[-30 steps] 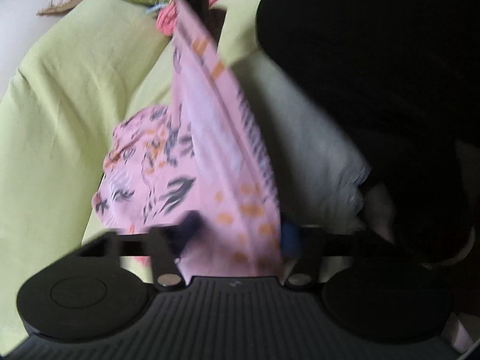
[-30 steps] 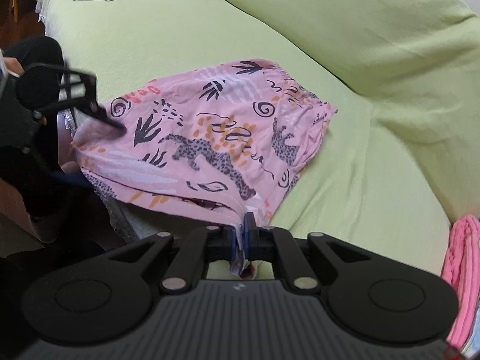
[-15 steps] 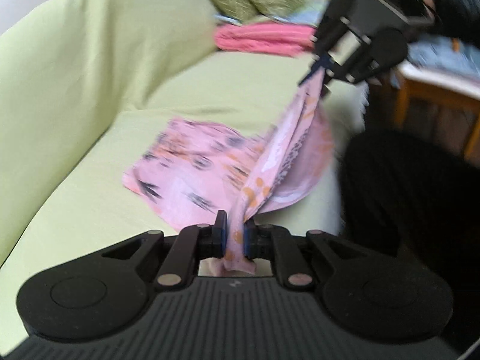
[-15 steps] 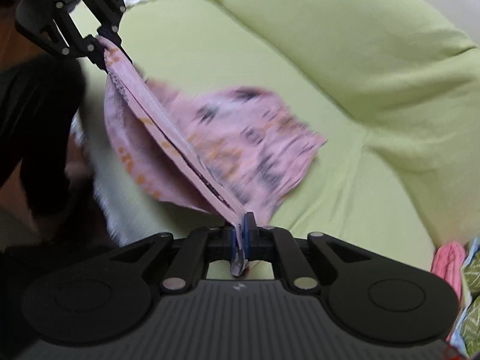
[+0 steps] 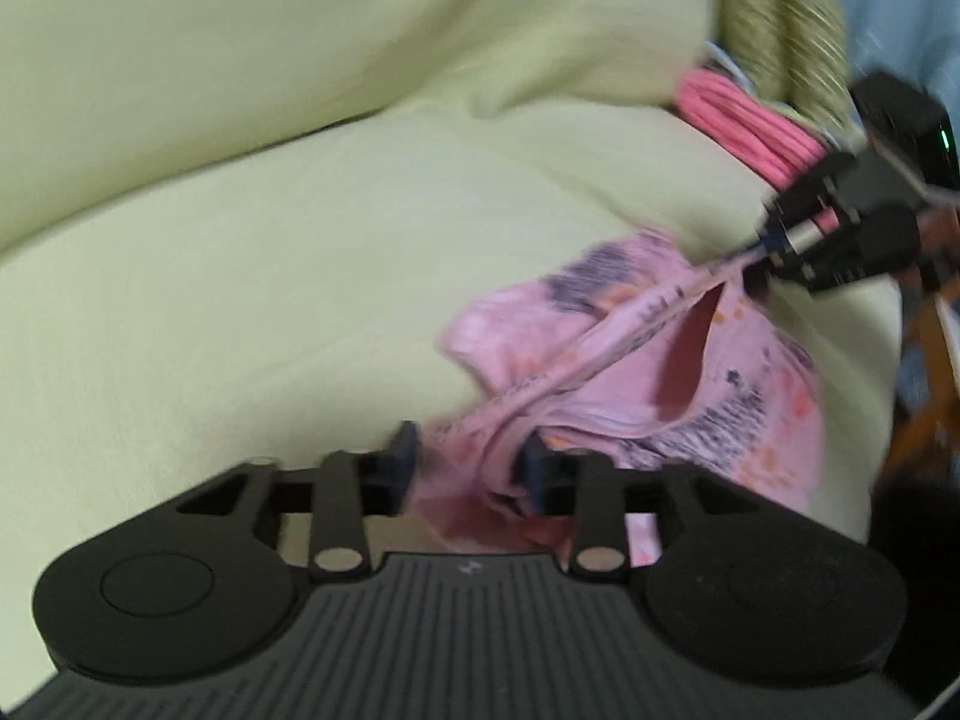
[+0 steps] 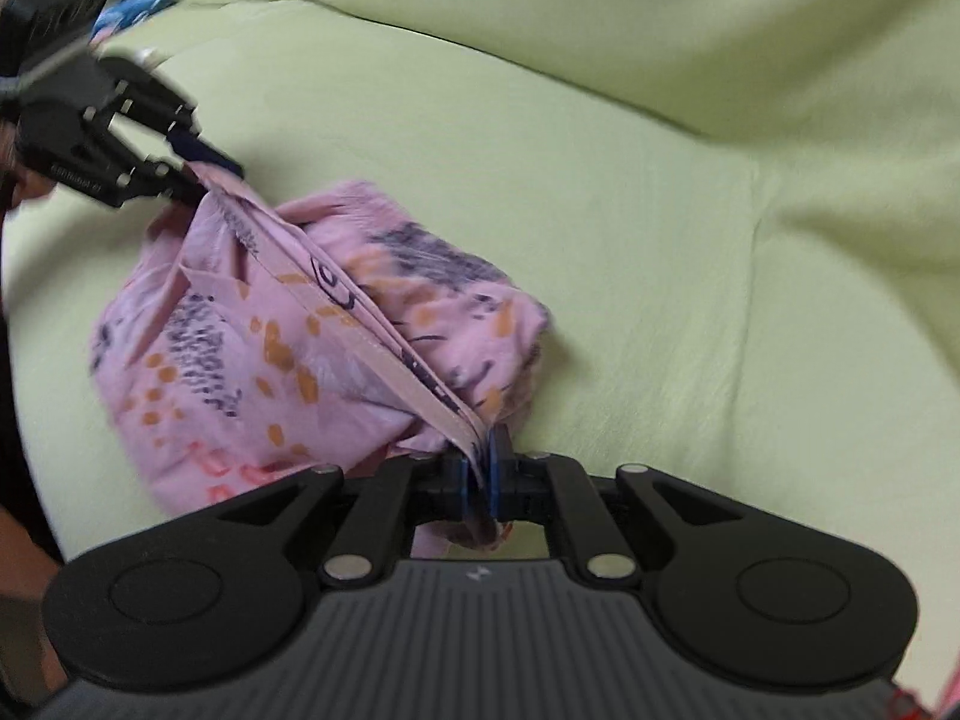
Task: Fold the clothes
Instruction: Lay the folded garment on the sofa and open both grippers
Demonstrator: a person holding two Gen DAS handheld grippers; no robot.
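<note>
Green sofa cover (image 6: 600,180) under pink shorts (image 6: 252,360): my left gripper (image 5: 468,468) has sprung apart since, my right gripper (image 6: 480,474) still pinches the hem.

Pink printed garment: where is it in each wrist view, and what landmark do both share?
Left wrist: pink printed garment lower right, between the open left gripper fingers.
Right wrist: garment centre-left, pinched by the right gripper.
Shared landmark: green sofa seat.
</note>
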